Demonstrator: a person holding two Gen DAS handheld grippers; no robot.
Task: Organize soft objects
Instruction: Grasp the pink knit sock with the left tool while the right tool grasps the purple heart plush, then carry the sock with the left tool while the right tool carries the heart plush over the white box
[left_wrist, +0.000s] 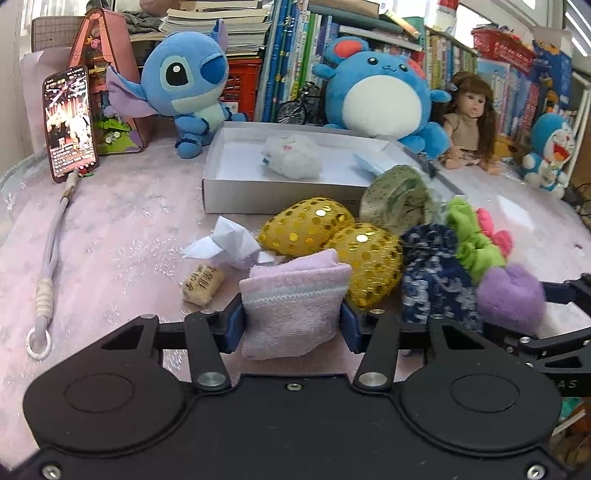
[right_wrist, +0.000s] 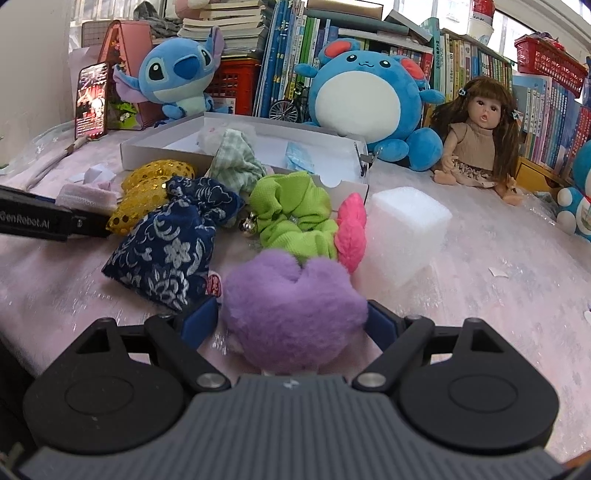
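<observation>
My left gripper (left_wrist: 291, 317) is shut on a folded pink sock (left_wrist: 295, 291), its blue pads pressing on both sides, low over the pink tabletop. My right gripper (right_wrist: 291, 317) holds a fluffy purple heart plush (right_wrist: 295, 295) between its wide-set blue pads; the same heart (left_wrist: 511, 295) shows at the right of the left wrist view. Ahead lies a pile: two gold sequin pouches (left_wrist: 306, 225), a navy floral pouch (right_wrist: 173, 243), a green scrunchie (right_wrist: 291, 214), a pink piece (right_wrist: 351, 232) and a green checked cloth (right_wrist: 236, 158). The white box (left_wrist: 258, 195) behind holds a white fluffy toy (left_wrist: 291, 155).
A white foam cube (right_wrist: 404, 236) stands right of the pile. Crumpled paper (left_wrist: 225, 243) and a small tan packet (left_wrist: 203, 284) lie left of it. A phone (left_wrist: 70, 122) leans at the far left with a cord (left_wrist: 51, 251). Blue plush toys, a doll (right_wrist: 476, 140) and bookshelves line the back.
</observation>
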